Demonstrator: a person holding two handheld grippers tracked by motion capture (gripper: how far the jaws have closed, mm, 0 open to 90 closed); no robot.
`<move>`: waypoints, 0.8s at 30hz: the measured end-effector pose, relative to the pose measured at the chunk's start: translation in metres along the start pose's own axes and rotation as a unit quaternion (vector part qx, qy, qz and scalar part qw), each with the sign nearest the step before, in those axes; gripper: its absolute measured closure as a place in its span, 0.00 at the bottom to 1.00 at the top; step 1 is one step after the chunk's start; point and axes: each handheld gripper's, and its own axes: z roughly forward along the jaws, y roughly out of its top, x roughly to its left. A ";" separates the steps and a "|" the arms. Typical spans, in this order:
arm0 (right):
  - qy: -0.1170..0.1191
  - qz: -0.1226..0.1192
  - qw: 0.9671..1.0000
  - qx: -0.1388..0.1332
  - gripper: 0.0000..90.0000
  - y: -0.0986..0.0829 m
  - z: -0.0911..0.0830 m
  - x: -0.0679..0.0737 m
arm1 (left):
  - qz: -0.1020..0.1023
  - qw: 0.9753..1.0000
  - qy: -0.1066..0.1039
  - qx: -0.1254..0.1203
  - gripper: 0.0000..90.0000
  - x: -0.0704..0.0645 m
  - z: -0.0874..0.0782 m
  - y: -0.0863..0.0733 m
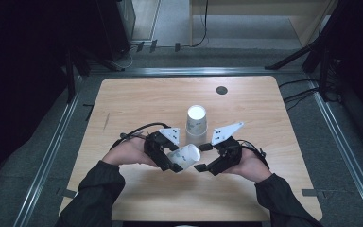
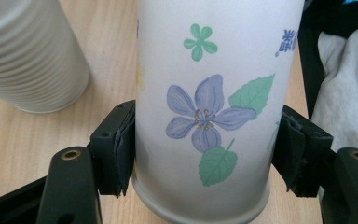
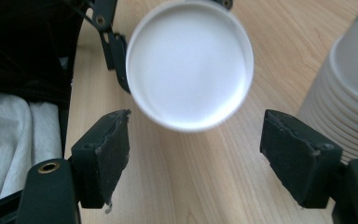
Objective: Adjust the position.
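- Wooden table (image 1: 137,99), person's forearms in dark sleeves (image 1: 97,187) coming in from 6 o'clock.
- Left gripper (image 1: 170,163) sits left of table centre, toward the near edge; its jaws are clamped on a single paper cup (image 1: 185,155), one pad on each side of the cup wall.
- In the left gripper view the held cup (image 2: 205,112) is white with a purple flower and green leaves printed on it; black pads press its sides at 9 and 3 o'clock.
- Held cup is tipped on its side in the high view, its white bottom end pointing toward the right gripper (image 1: 202,158).
- Right gripper is just beside the cup, at its 3 o'clock; jaws spread wide, pinching nothing.
- Right gripper view: round white cup bottom (image 3: 189,65) sits at 12 o'clock above the gap between the open pads, not touching them.
- Stack of paper cups (image 1: 196,124) stands upside down at table centre, at 12 o'clock from both grippers, apart from them.
- Stack's ridged rims show at the upper left in the left gripper view (image 2: 28,56) and at the right edge of the right gripper view (image 3: 345,93).
- Small dark round disc (image 1: 221,90) on the table near the far edge, at 12 o'clock from the stack, well apart.
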 end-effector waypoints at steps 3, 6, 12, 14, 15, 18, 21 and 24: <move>0.003 -0.004 1.000 0.004 0.27 0.001 0.003 0.001 | 0.001 1.000 -0.001 0.004 0.34 -0.001 0.004 0.000; 0.008 -0.011 1.000 0.007 0.28 0.002 0.008 0.004 | 0.008 1.000 -0.006 0.004 0.34 -0.003 0.009 0.001; 0.014 -0.022 1.000 0.016 0.29 0.004 0.015 0.007 | 0.018 1.000 -0.019 0.013 0.34 -0.007 0.018 0.004; 0.015 -0.023 0.999 0.019 0.30 0.005 0.016 0.007 | 0.019 1.000 -0.017 0.015 0.34 -0.007 0.018 0.005; 0.017 -0.023 0.999 0.021 0.32 0.005 0.017 0.007 | 0.019 1.000 -0.016 0.015 0.34 -0.007 0.019 0.005; 0.025 -0.023 0.999 0.024 0.38 0.005 0.017 0.008 | 0.020 1.000 -0.012 0.015 0.34 -0.007 0.019 0.005; 0.028 -0.025 0.999 0.025 0.39 0.006 0.016 0.008 | 0.025 1.000 -0.015 0.008 0.34 -0.008 0.018 0.004; 0.027 -0.025 0.999 0.028 0.39 0.006 0.015 0.009 | 0.028 0.999 -0.018 0.008 0.32 -0.006 0.018 0.003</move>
